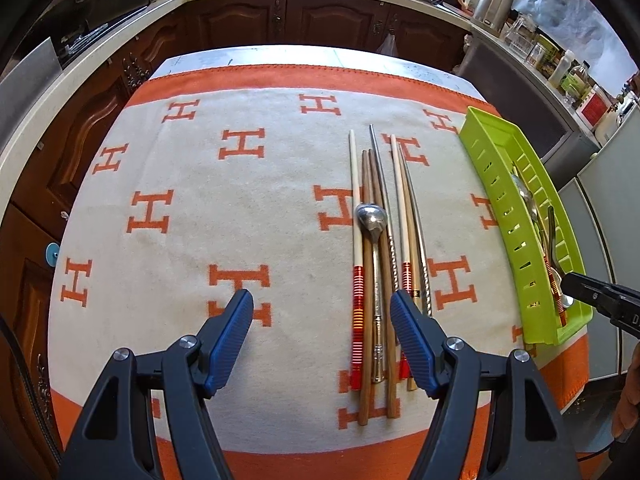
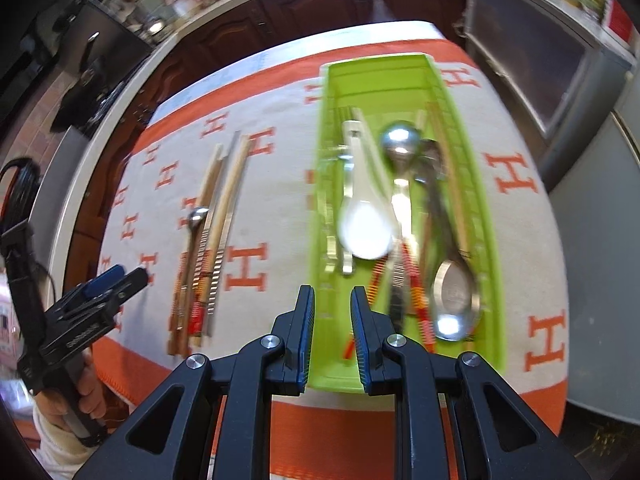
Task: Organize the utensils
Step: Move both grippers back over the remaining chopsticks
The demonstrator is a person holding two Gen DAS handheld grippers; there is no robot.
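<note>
On the orange-and-cream cloth (image 1: 248,208) lies a row of several chopsticks (image 1: 404,208), wooden, steel and white with red bands. A metal spoon (image 1: 372,220) rests on top of them. My left gripper (image 1: 322,308) hangs open above the cloth at their near ends, and the spoon's handle shows just inside its right finger. The green slotted tray (image 1: 500,184) holds a white ceramic spoon (image 2: 364,224), metal spoons (image 2: 400,140) and red-banded chopsticks (image 2: 416,300). My right gripper (image 2: 332,296) hovers over the tray's (image 2: 332,92) near end, jaws slightly apart with nothing between them.
Dark wood cabinets (image 1: 328,20) and a pale counter surround the table on the far and left sides. Steel appliances (image 2: 592,200) stand close to its right edge. A person's hand (image 2: 90,392) holds the left gripper (image 2: 124,276). The right wrist view is blurred.
</note>
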